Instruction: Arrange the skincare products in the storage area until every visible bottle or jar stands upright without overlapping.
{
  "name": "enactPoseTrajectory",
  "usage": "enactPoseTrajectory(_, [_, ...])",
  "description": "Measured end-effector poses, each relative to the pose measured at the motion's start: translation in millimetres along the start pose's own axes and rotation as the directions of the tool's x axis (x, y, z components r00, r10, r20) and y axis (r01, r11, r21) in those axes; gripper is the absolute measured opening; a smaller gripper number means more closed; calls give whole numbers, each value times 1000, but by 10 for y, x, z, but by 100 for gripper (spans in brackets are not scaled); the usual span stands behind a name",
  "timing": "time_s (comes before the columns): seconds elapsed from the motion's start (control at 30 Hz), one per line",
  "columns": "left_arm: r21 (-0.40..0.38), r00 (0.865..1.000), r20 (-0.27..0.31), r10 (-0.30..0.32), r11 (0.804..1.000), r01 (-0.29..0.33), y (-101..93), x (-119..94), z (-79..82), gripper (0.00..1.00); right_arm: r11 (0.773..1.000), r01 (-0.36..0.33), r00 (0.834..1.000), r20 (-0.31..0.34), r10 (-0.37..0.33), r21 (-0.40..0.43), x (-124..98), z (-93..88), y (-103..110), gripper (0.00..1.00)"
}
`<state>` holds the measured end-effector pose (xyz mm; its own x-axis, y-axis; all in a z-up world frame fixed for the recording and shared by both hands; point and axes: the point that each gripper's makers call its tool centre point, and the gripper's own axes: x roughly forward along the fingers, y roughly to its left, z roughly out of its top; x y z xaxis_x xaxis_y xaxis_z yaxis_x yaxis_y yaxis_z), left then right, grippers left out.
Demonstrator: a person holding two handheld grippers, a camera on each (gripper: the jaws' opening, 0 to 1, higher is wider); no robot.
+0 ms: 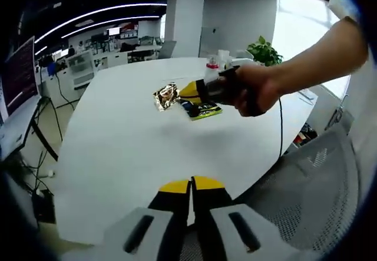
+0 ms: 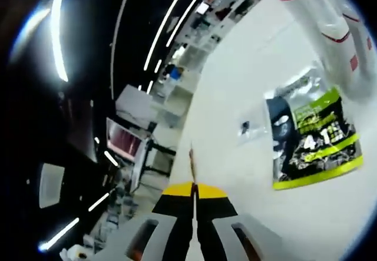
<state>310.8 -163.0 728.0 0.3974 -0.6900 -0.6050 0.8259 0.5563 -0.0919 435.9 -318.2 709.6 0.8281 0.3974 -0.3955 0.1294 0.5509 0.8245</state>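
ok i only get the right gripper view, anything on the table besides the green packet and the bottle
Observer: Yes, a gold foil packet lies close beside the green packet.
Operator: where's the left gripper
Observer: The left gripper is over the near edge of the table, jaws shut, holding nothing.
Operator: what's past the bottle
Observer: A plant stands beyond the bottle, at the far side.
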Motion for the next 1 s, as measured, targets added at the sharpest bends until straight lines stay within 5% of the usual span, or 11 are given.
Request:
enactPoseTrajectory(0.4, [12,1000,-22,14,1000,-14,44,14,-58,0,978,206,977,-64,-205,11,156,50,-464,0])
enactPoseTrajectory(1.0, [18,1000,-26,17,1000,-16,47,11,-71,0,950,313,942,-130,-310,2,64,10,-704,0])
